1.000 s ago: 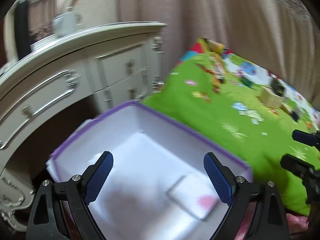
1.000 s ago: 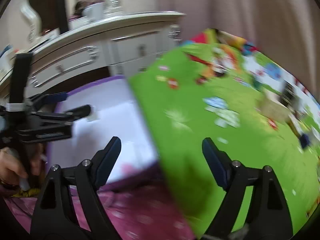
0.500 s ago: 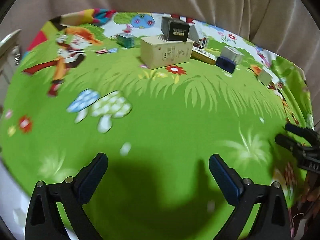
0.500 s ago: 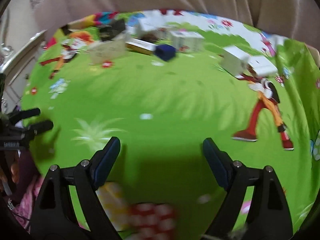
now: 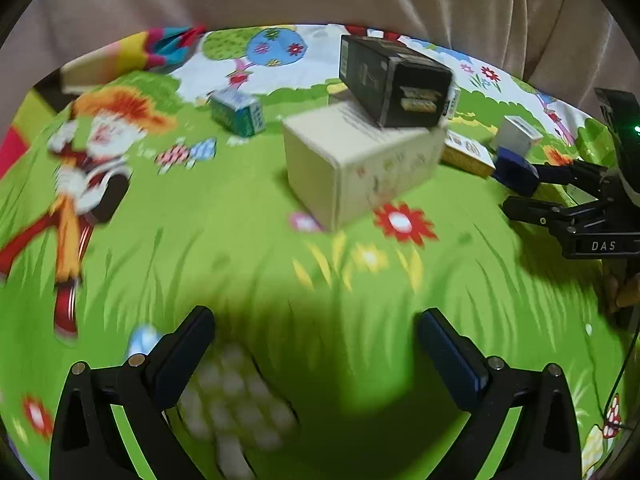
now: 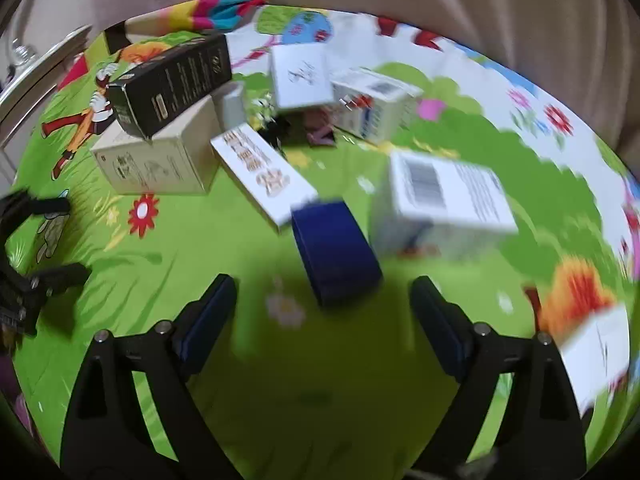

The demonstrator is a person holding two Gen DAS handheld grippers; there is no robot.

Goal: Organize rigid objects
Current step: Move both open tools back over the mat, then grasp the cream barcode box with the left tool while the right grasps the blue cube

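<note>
Both grippers empty over the mat, boxes ahead, nothing gripped.

Left gripper has jaws spread full, nothing between them but bare green mat; it looks lined up on the beige box, which carries the black box tilted across its top, so that pair probably has to come apart before either goes away. Right gripper has jaws closing with nothing between them yet; the blue box lies just ahead of the gap, beside the white box and touching the flat orange-print carton, likely its target. Both grippers pitch steeply down at the mat. Teal box lies apart, far left.
</note>
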